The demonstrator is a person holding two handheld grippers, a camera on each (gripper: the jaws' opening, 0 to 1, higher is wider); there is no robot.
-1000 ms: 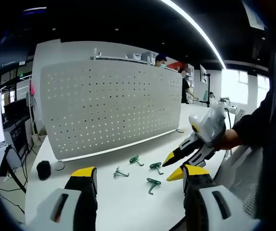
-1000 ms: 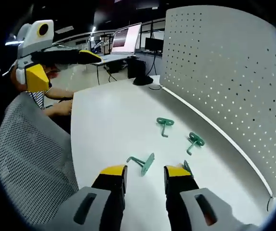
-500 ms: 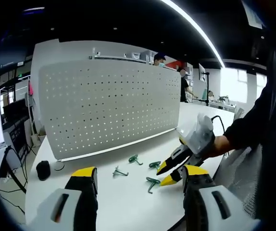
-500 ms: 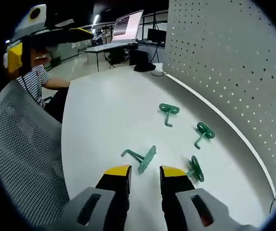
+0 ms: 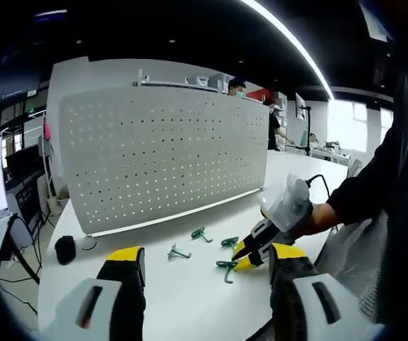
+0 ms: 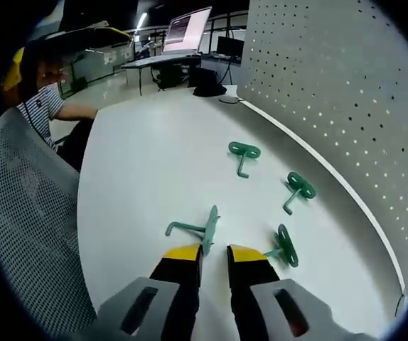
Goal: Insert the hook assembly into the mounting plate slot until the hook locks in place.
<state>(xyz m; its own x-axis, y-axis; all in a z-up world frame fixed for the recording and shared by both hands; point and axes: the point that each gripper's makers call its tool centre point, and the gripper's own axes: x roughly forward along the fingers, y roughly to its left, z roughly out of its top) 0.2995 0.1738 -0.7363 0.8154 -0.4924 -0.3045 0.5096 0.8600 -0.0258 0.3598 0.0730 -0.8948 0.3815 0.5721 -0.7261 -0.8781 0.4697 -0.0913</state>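
Several green hooks lie on the white table [image 6: 140, 163] in front of the upright white perforated plate [image 5: 161, 156] [image 6: 346, 92]. My right gripper [image 6: 213, 254] is low over the table, its jaws drawn close with a narrow gap. The flat plate of the nearest hook [image 6: 202, 229] stands right at the tips, its peg pointing left. Other hooks [image 6: 243, 153] [image 6: 296, 188] [image 6: 283, 247] lie further along. In the left gripper view the right gripper [image 5: 241, 256] reaches that hook [image 5: 225, 268] from the right. My left gripper [image 5: 207, 252] hangs wide open, holding nothing.
A grey mesh chair back [image 6: 26, 234] borders the table's near edge. A black round object [image 5: 64, 250] sits at the table's left end near the plate's foot. A monitor [image 6: 188, 32] and desks stand behind. People stand in the background [image 5: 237, 88].
My right gripper has come down and forward to the nearest hook, and its jaws have narrowed. The left gripper has stayed put and open.
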